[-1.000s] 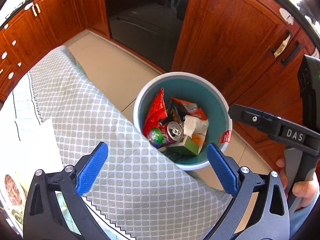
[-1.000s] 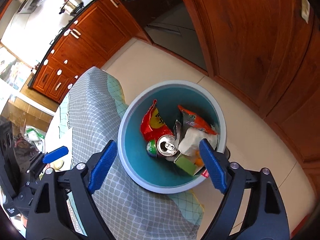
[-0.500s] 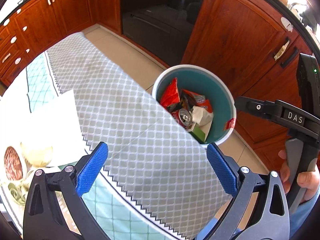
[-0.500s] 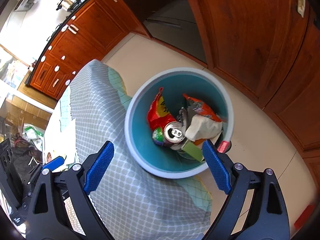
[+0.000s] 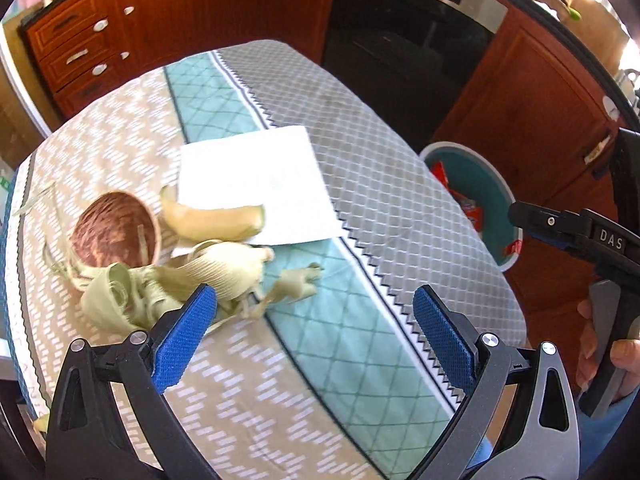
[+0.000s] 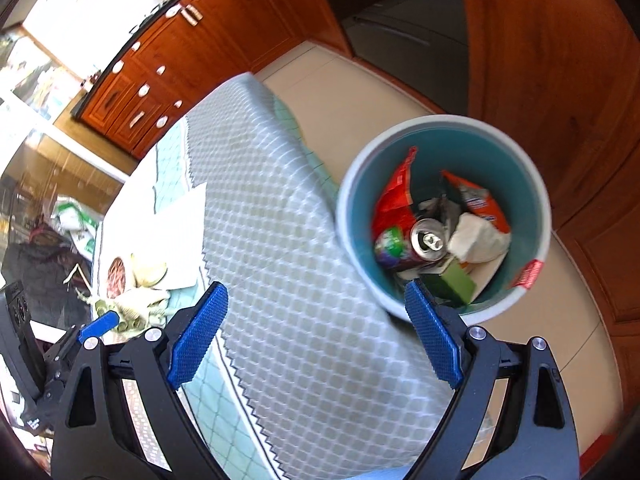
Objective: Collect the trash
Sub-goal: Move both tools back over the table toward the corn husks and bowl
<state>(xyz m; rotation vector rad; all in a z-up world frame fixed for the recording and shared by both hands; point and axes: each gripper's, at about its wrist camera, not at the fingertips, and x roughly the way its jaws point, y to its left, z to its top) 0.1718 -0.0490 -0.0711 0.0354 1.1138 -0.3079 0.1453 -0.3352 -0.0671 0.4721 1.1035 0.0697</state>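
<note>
Hanging over the cloth-covered surface (image 5: 360, 380), the left tool (image 5: 316, 330) had its jaws wide w/ nothing between the blue pads. Right tool (image 6: 316, 330) was likewise wide & empty, angled down toward the surface edge nearest the bin (image 6: 544, 216).

Landmark: the bin, teal inside w/ pale rim, standing on the floor just beside the surface edge, in front of wood cabinets (image 6: 560, 80). Inside it lay a drink can (image 6: 428, 240), red snack wrappers (image 6: 394, 192), crumpled paper (image 6: 480, 240) & a green carton (image 6: 452, 286).

Trash not yet binned sat well apart from the bin, across the surface: pale green corn husks (image 5: 168, 280) in a loose pile, a curved peel-like piece (image 5: 216, 220) touching a white paper sheet (image 5: 260, 184), and a brown bowl-like shell (image 5: 116, 236) just beside the husks. The white sheet lay between that pile & the bin. Left tool's near pad overlapped the husks in view; contact couldn't be told.

Between the husks & the bin only the draped cloth stood in the way. A person's hand (image 5: 624, 364) gripped the right tool's handle, bin-side of the left wrist view.
</note>
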